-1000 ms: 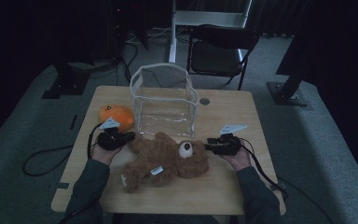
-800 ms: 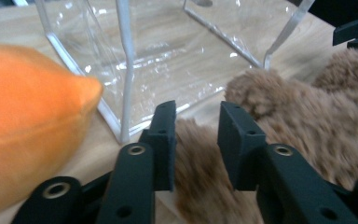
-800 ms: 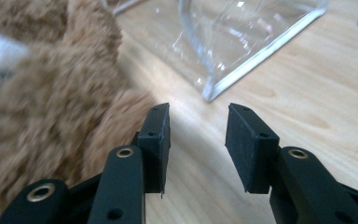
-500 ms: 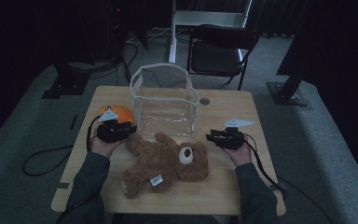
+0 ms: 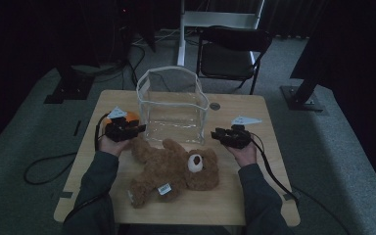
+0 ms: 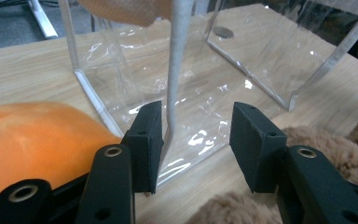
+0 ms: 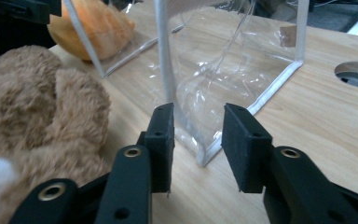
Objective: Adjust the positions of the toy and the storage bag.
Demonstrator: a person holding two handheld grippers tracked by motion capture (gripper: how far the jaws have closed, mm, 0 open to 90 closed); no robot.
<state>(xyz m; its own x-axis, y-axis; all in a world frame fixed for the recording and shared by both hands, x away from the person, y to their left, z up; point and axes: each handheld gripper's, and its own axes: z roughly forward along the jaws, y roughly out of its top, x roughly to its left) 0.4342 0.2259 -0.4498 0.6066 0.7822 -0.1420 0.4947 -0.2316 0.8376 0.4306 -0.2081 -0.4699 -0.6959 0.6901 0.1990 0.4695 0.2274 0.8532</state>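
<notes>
Hand-held grippers flank a clear bag [image 5: 172, 108] standing upright on the tabletop [image 5: 264, 161], the left hand-held gripper [image 5: 138, 129] at its near-left corner seam, the right hand-held gripper [image 5: 216, 134] at its near-right one. Both sets of jaws stand apart, pressing on nothing; the left has just been opening, the right closing, each with a seam between its pads. A teddy bear [image 5: 176, 169] lies freed below them; a second ago both grippers were at it.

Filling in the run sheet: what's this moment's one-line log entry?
left gripper: open at clear bag corner | right gripper: open, closing on other corner | teddy bear: on table
</notes>
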